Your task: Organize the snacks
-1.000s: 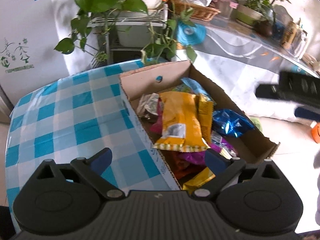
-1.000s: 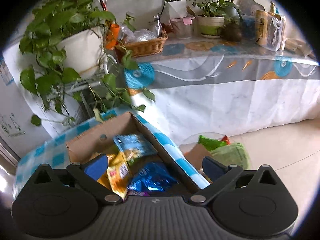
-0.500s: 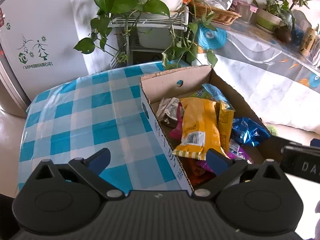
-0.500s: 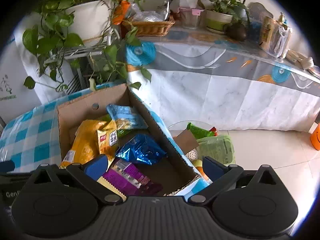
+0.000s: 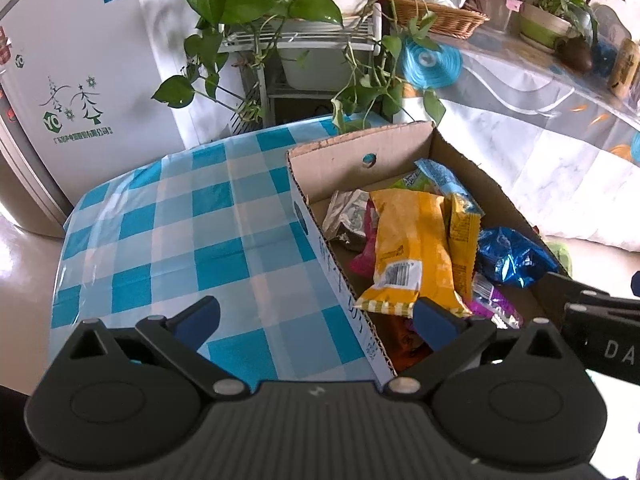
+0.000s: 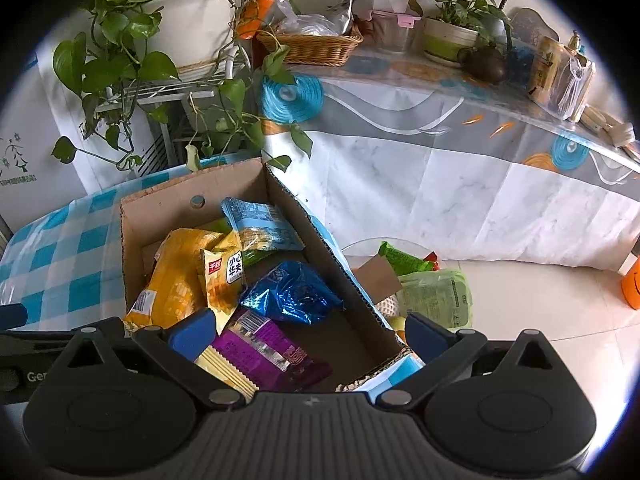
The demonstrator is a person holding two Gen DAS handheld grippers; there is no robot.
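An open cardboard box (image 5: 360,151) (image 6: 160,200) sits on the right part of a blue-checked table (image 5: 180,232). It holds several snack packets: a large yellow bag (image 5: 412,248) (image 6: 172,276), a shiny blue bag (image 5: 508,256) (image 6: 292,292), a purple packet (image 6: 272,352), a light-blue packet (image 6: 260,220). My left gripper (image 5: 316,318) is open and empty, above the box's near left wall. My right gripper (image 6: 308,332) is open and empty, above the box's near end. The right gripper's body shows at the right edge of the left wrist view.
Potted trailing plants on a white rack (image 5: 304,36) stand behind the table. A long covered counter (image 6: 460,128) with a wicker basket (image 6: 316,44) and pots runs at the right. A bin with green packets (image 6: 432,292) sits on the floor beside the table. A fridge (image 5: 60,80) stands left.
Both grippers have pulled back and risen, so more of the table and box shows. The right gripper has swung over the box's near end. Both stay open.
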